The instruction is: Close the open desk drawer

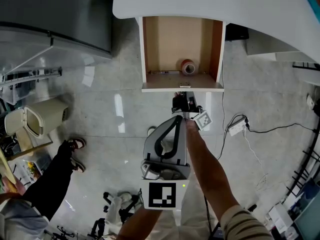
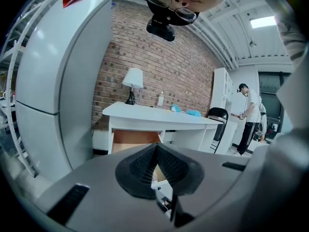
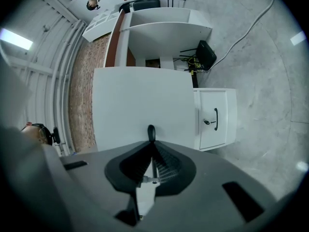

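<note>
The white desk (image 1: 200, 4) has its drawer (image 1: 149, 49) pulled out, wood-lined, with a roll of tape (image 1: 188, 66) near its front. My right gripper (image 1: 182, 95) is at the middle of the white drawer front (image 1: 160, 88). In the right gripper view the gripper (image 3: 151, 141) is shut on the thin black drawer handle (image 3: 151, 131), against the white front panel (image 3: 140, 95). My left gripper (image 1: 178, 118) hangs just behind it, shut and empty. Seen from the left gripper (image 2: 156, 151), the open drawer (image 2: 133, 138) lies further ahead.
A grey fridge (image 1: 55, 14) stands left of the desk, a beige bin (image 1: 42, 119) beside it. A bystander's legs (image 1: 60, 169) are at lower left. A power strip and cable (image 1: 235, 126) lie on the floor at right. A small white cabinet (image 3: 216, 118) sits by the desk.
</note>
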Demonstrator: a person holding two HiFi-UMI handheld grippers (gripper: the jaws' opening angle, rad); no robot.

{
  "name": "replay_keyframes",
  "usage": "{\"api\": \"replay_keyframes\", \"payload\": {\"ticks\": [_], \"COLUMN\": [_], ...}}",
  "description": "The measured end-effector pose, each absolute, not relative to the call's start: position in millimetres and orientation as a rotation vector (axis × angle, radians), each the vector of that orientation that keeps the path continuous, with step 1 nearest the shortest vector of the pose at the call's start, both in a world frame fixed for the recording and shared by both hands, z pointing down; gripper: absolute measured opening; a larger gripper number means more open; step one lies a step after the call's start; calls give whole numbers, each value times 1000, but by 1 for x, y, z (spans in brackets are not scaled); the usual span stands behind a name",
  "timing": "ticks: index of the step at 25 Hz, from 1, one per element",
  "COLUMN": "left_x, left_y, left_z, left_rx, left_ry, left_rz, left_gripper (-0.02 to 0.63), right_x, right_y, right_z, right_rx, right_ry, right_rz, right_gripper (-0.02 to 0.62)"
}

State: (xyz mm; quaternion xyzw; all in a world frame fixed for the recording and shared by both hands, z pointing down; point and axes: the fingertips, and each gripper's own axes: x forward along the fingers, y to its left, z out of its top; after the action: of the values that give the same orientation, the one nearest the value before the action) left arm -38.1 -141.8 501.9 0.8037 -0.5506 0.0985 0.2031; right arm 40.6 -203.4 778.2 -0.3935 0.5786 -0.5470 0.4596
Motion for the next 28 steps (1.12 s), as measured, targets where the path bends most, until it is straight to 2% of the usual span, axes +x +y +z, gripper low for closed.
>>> {"api": "replay_keyframes", "payload": {"ticks": [28], "left_x": [-38], "left_y": [-152], "left_z": [466], "left_rx": [2283], "left_ry": [-1612], "left_rz": [295], "left_gripper": [6], "right_x": [45], "right_y": [-225], "right_z": [720], "right_rx": [-954], "right_ry": [1459], "right_rz": [-1315], "right_gripper": [23]}}
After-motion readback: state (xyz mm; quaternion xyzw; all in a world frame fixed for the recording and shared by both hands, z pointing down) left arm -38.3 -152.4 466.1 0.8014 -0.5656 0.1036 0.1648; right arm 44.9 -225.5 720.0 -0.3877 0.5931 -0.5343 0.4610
